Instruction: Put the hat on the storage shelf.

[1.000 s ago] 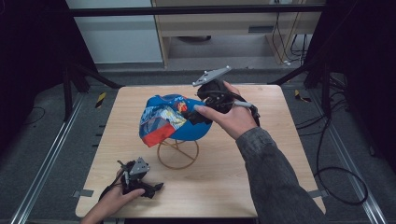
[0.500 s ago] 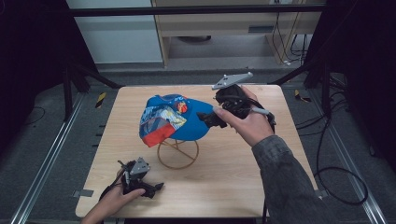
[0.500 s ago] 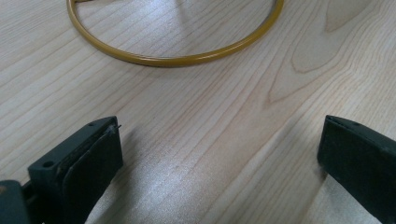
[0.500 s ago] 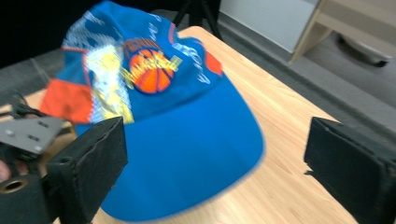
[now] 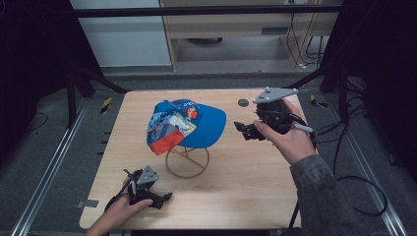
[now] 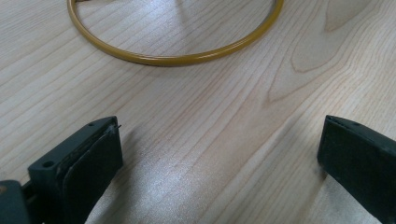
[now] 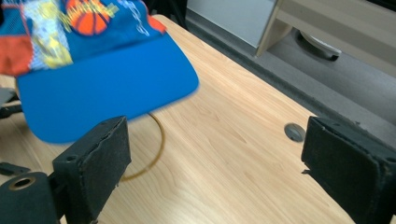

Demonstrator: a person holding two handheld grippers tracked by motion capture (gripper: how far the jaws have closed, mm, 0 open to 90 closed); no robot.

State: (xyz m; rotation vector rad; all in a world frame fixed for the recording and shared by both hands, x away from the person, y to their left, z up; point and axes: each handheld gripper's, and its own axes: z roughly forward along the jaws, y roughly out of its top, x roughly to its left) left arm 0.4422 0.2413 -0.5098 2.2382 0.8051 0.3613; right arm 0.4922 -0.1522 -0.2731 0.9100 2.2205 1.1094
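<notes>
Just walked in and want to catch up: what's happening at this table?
A person holds a gripper in each hand over a wooden table. A blue cap sits on a gold wire stand. The right gripper is open beside the cap's brim, not touching it. The left gripper rests open near the table's front edge, holding nothing.

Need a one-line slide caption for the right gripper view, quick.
Open right gripper above the wooden table, facing the blue cap perched on its gold wire stand.

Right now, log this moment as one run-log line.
cap: on gold stand | right gripper: open, beside brim, apart | left gripper: open, resting on table
</notes>
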